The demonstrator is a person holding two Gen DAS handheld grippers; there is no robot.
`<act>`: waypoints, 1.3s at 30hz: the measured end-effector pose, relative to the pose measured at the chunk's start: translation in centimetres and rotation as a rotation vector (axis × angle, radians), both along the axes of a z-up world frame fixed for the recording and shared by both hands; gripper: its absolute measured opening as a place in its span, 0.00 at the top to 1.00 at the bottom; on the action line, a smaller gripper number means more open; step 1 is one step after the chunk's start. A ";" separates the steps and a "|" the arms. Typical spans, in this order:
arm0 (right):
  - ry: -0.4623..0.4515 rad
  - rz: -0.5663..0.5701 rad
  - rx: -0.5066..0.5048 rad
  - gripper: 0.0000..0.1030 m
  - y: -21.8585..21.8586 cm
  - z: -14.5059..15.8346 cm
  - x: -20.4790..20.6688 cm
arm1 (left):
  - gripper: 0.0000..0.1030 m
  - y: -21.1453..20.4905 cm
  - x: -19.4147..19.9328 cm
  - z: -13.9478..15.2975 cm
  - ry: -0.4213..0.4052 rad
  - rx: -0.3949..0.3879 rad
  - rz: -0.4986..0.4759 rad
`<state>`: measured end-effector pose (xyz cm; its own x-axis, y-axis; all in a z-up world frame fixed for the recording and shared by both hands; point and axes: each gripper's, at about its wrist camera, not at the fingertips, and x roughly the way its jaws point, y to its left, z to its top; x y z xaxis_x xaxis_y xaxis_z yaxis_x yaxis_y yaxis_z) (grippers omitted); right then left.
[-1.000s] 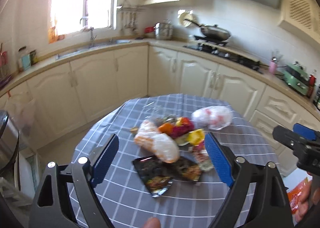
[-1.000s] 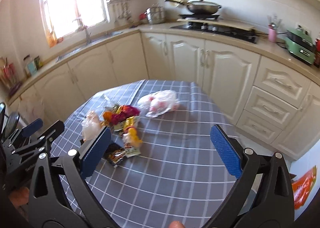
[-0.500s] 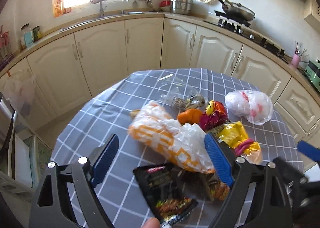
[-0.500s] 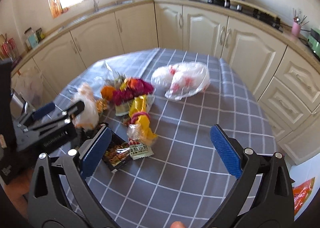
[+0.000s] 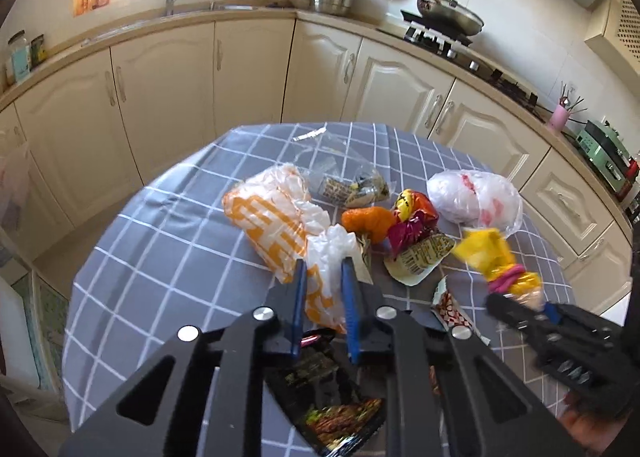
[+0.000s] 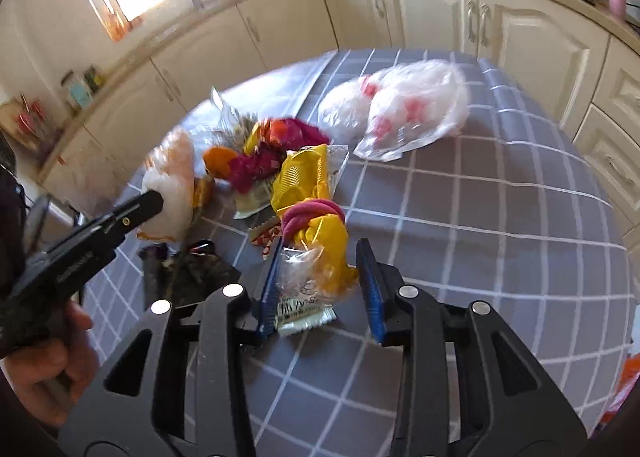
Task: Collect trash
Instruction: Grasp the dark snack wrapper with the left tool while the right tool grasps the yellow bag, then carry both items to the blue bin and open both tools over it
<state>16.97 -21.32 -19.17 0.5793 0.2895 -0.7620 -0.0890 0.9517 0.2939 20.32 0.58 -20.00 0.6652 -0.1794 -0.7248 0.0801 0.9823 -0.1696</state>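
Closing jaws around orange-white bag [image 5: 276, 225], yellow wrapper [image 6: 316, 225]

Count, placed from the orange-and-white plastic bag [image 5: 276, 229] on the tabletop [image 5: 160, 257]:
- 1 orange-and-white bag.
- 1 white bag with red print [image 5: 476, 199], well to its right.
- 1 yellow wrapper tied with pink band [image 5: 496, 261], right.
- 1 dark snack packet [image 5: 332, 405], nearer the camera.
- 1 orange wrapper [image 5: 366, 221], just right.
- 2 grippers: left [image 5: 323, 281], right [image 6: 320, 269].
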 end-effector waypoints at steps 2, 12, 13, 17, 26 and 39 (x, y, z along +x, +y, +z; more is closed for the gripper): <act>-0.016 -0.013 0.022 0.66 -1.0 0.7 -1.0 | 0.85 0.4 -0.9 0.6 -0.020 -0.003 0.001; -0.091 -0.081 0.063 0.66 -5.6 3.3 -5.4 | 0.95 -0.3 -6.0 3.5 -0.106 -0.006 -0.051; -0.090 -0.085 0.064 0.66 -5.8 3.2 -5.7 | 0.94 -0.5 -6.0 3.1 -0.086 0.012 -0.049; -0.076 -0.083 0.069 0.66 -6.4 2.7 -6.6 | 0.21 -0.8 -6.3 1.8 -0.055 0.095 0.014; -0.074 -0.087 0.081 0.66 -6.6 2.4 -7.1 | 0.06 -2.1 -2.0 0.6 -0.029 0.164 0.019; -0.085 -0.101 0.097 0.66 -7.8 2.7 -8.0 | 0.97 -1.3 -3.7 1.3 -0.063 0.057 -0.051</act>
